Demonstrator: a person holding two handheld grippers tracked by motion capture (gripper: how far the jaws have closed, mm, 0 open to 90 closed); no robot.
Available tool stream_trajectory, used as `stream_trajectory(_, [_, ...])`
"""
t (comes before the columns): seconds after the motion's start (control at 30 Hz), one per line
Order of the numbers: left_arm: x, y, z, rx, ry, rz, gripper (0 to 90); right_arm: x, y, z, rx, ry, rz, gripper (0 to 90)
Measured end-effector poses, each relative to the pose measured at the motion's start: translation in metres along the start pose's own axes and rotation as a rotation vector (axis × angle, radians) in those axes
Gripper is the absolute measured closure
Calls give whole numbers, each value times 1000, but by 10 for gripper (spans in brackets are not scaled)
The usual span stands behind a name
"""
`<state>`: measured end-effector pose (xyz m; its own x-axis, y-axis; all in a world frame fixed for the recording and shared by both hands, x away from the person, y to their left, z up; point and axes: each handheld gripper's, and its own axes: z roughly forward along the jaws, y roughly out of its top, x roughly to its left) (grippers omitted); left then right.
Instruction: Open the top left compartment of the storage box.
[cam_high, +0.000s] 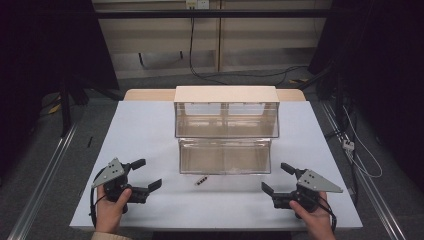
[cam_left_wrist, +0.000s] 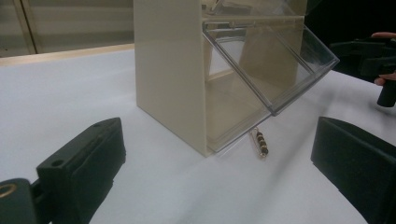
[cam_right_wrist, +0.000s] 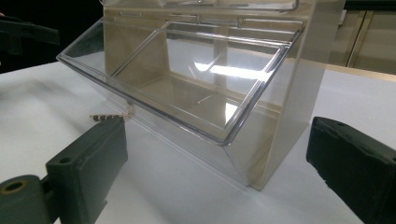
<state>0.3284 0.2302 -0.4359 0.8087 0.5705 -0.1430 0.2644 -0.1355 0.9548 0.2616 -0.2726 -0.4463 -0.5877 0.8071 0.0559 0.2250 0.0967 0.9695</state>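
Clear plastic bin (cam_high: 225, 156) stands tilted open; my left gripper (cam_high: 144, 175) and right gripper (cam_high: 276, 178) gape wide, holding nothing, small hairpin (cam_high: 201, 181) between them.

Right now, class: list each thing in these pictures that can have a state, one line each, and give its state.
Left gripper: jaws open, nothing between them, held low over the table.
Right gripper: jaws open, nothing between them.
Clear bin: tilted open toward the person, looks empty.
Cabinet: upright on the table.
Small striped clip: lying flat on the table in front of the bin, untouched.
Table: bears the cabinet and the clip.
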Motion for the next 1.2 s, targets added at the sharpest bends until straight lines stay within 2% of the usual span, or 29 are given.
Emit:
stream_trajectory(0.07, [0, 0, 0, -5, 3, -8, 27, 0, 1, 0, 6, 3, 0, 50])
stream_trajectory(0.17, [0, 1, -1, -3, 2, 1, 27, 0, 2, -1, 5, 3, -5, 50])
stream_trajectory(0.33, [0, 2, 0, 3, 1, 1, 27, 1, 6, -2, 7, 29, -7, 39])
stream_trajectory(0.63, [-3, 2, 1, 1, -4, 0, 27, 2, 24, -9, 13, 39, -6, 78])
stream_trajectory(0.67, [-3, 2, 1, 2, -4, -3, 27, 1, 29, -10, 19, 42, -5, 123])
stream_trajectory(0.73, [-4, 2, 1, 3, -4, -3, 27, 0, 32, -11, 22, 38, -14, 152])
stream_trajectory(0.77, [-4, 2, 2, 5, -6, 2, 27, -1, 38, -13, 29, 50, -14, 202])
stream_trajectory(0.8, [-4, 2, 2, 6, -9, 5, 27, -1, 38, -13, 29, 50, -14, 202])
stream_trajectory(0.9, [-5, 2, 4, 10, -10, 0, 27, -3, 46, -15, 47, 72, -15, 309])
stream_trajectory(0.93, [-5, 2, 4, 13, -12, 2, 28, -5, 53, -14, 55, 84, -18, 372])
stream_trajectory(0.97, [-5, 2, 4, 16, -11, 6, 28, -5, 53, -14, 55, 84, -18, 372])
stream_trajectory(1.0, [-5, 2, 4, 15, -11, 14, 28, -6, 56, -14, 57, 87, -22, 408])
stream_trajectory(1.2, [-5, 1, 5, 21, -15, 5, 27, -14, 69, -8, 84, 132, -2, 578])
